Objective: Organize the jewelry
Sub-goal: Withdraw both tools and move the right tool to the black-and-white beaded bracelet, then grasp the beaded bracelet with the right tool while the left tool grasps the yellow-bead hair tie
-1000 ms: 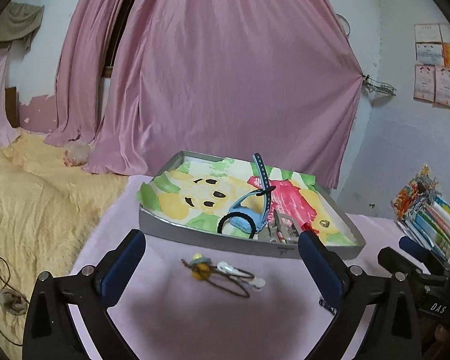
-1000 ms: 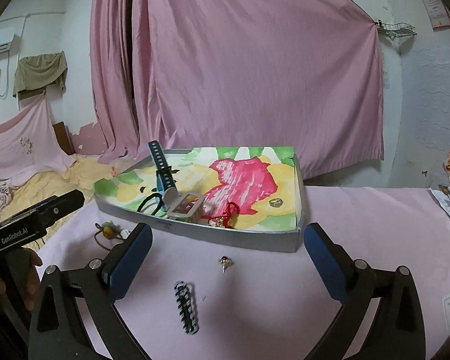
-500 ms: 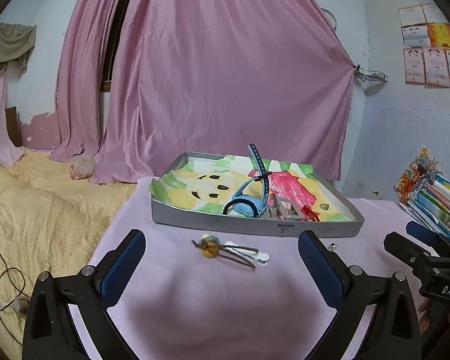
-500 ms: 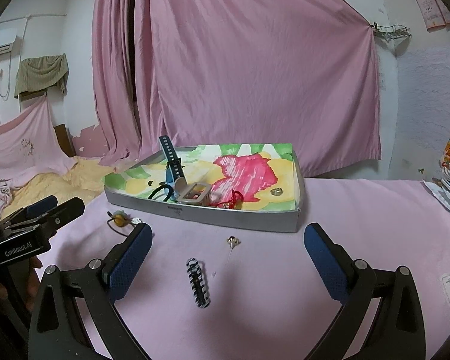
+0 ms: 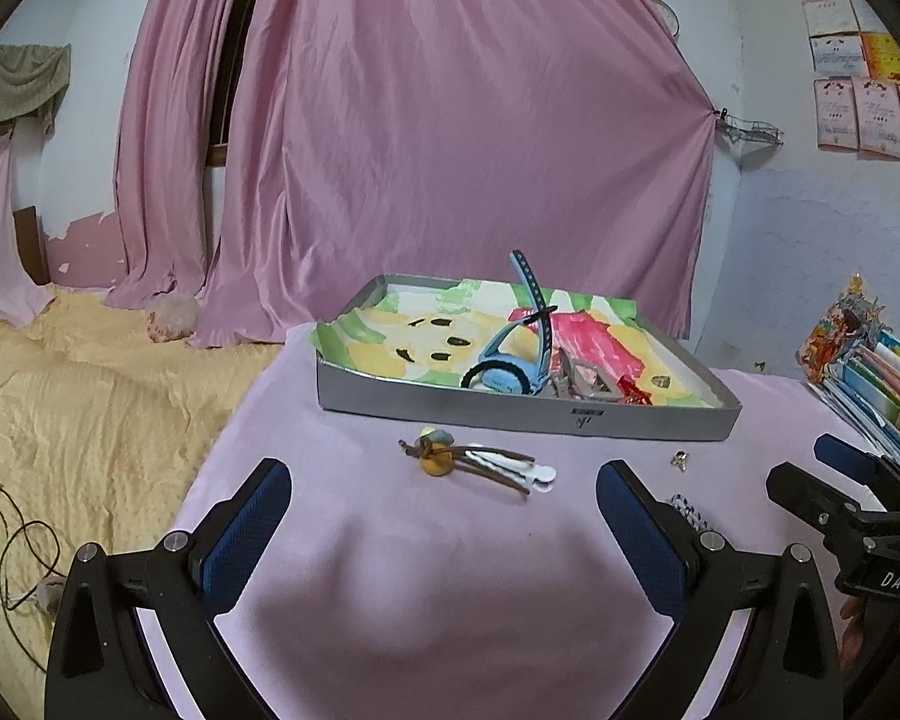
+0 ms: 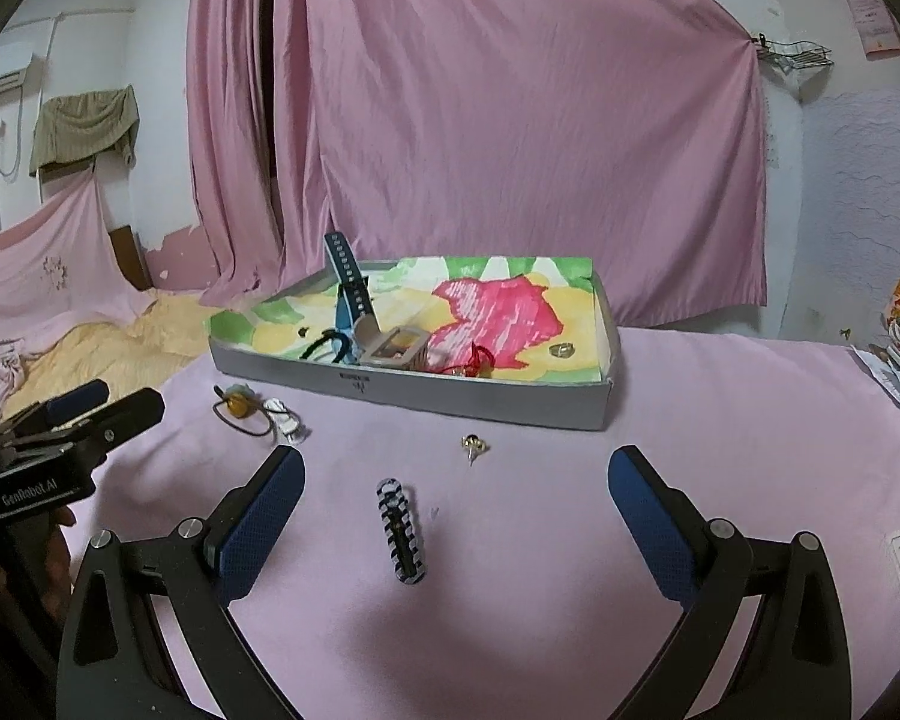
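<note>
Pink cloth covers the desk (image 6: pixel 720 420), and nearest to the cameras both grippers hang low over it with their fingers spread wide and nothing between them. In front of the right gripper (image 6: pixel 456 516) lies a black-and-white striped hair clip (image 6: pixel 399 531), lengthwise between the blue pads, so probably the next pick. Just beyond it sits a small gold earring (image 6: pixel 473 444), alone on the cloth. Ahead of the left gripper (image 5: pixel 444 516) rests a brown hair tie with a yellow bead and white charms (image 5: pixel 474 462), also loose on the desk. Farther back stands the grey tray (image 6: pixel 480 405), lined with a bright painted sheet, apparently the collecting place: a blue watch (image 5: pixel 510 360), a buckle-like piece, something red and a ring (image 6: pixel 561 350) already lie inside. Three pieces remain outside.
</note>
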Tool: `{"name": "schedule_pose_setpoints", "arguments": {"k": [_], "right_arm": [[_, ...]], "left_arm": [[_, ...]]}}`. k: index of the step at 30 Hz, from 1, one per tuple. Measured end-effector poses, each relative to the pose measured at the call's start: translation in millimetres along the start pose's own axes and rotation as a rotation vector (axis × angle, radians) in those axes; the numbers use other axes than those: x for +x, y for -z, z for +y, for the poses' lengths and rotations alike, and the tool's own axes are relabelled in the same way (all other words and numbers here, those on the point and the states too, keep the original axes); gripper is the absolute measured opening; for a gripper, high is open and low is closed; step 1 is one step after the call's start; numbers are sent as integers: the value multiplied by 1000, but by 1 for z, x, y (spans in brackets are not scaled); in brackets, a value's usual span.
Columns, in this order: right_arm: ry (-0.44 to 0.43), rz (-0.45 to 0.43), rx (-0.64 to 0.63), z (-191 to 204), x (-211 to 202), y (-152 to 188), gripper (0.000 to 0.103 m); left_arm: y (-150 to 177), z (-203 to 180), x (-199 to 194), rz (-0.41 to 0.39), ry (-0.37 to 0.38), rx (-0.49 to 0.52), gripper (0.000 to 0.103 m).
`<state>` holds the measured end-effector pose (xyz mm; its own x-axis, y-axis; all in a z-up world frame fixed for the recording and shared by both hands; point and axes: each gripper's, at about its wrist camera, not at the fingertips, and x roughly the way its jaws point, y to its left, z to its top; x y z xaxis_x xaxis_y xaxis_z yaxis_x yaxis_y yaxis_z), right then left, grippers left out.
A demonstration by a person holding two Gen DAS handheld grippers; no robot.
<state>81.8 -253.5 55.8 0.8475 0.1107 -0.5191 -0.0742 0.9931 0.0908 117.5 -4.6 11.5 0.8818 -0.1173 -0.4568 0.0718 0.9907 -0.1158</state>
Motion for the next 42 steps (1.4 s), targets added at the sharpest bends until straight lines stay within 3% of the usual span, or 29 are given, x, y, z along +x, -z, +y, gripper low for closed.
{"name": "schedule_pose_setpoints", "arguments": {"k": [9, 17, 21, 25, 38, 42], "right_arm": [[-29, 103, -12, 4, 19, 6, 100], [-54, 201, -21, 8, 38, 7, 98], [-67, 262, -26, 10, 48, 8, 74], [-72, 306, -35, 14, 56, 10, 58], [-81, 344, -86, 26, 69, 3, 26], [-85, 346, -87, 26, 73, 0, 21]], "left_arm": [[0, 8, 24, 142, 18, -17, 102], [-1, 13, 41, 220, 40, -97, 102], [-2, 11, 47, 243, 32, -96, 102], [-4, 10, 54, 272, 5, -103, 102], [-17, 18, 75, 304, 20, -197, 101], [-19, 20, 83, 318, 30, -219, 88]]}}
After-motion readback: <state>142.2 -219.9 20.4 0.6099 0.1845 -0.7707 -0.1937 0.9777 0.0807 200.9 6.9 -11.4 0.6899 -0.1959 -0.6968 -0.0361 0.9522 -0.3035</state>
